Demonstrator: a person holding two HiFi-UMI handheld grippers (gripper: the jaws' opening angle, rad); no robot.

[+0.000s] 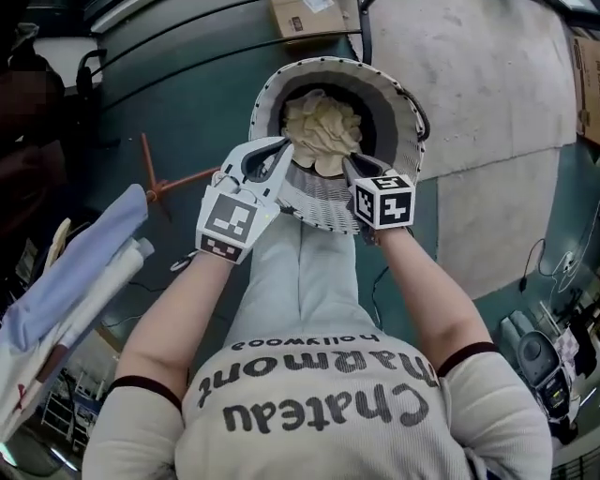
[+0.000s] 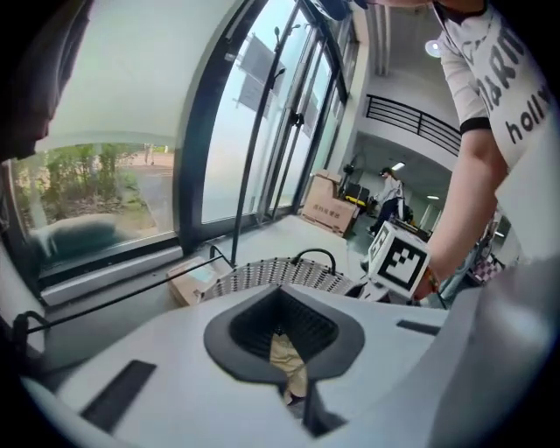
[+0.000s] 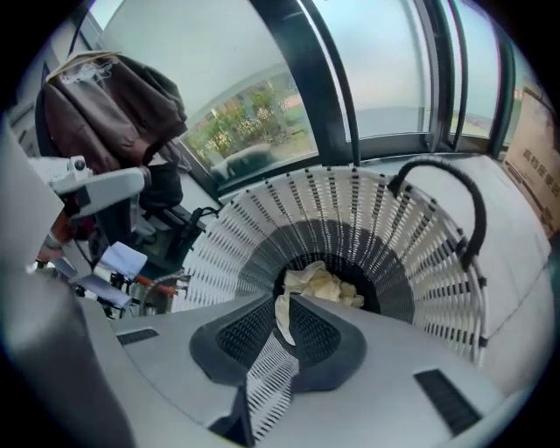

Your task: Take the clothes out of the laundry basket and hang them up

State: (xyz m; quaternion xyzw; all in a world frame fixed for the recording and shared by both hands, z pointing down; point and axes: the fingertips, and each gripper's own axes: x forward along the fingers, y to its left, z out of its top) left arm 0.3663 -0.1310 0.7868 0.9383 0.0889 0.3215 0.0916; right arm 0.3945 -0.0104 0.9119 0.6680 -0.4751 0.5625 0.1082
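Lifting from this hold carries several risks, listed left to right.

1. Far left, a pale blue cloth [image 1: 80, 258] lies draped over a pale bar. If that is the hanging place, the load must travel well away from the basket, and a loose tail could drag on the floor.
2. The left gripper [image 1: 284, 148] is closed on a small fold of the cream garment [image 1: 323, 127]. Its own view shows only a narrow tuck of fabric between the jaws of the left gripper [image 2: 284, 346]. A bite this shallow may slip once the full weight hangs from it.
3. The laundry basket [image 1: 375, 73] has slotted walls and a black handle [image 3: 472, 201]. Fabric catching on either could tip the basket or raise it with the garment.
4. The right gripper [image 1: 349, 161] is likewise closed – on a thin strip of the same garment, seen pinched in the right gripper [image 3: 282, 315]. It sits close over the near wall, so a steep pull could hook the rim. Uneven lifting by the two grippers could also tear one hold free.

Containers:
- The laundry basket [image 3: 420, 254] holds one crumpled cream garment [image 3: 324, 284] at its bottom – whether anything lies beneath cannot be told.
- A cardboard box [image 1: 305, 17] stands beyond the basket. Its contents are not visible.
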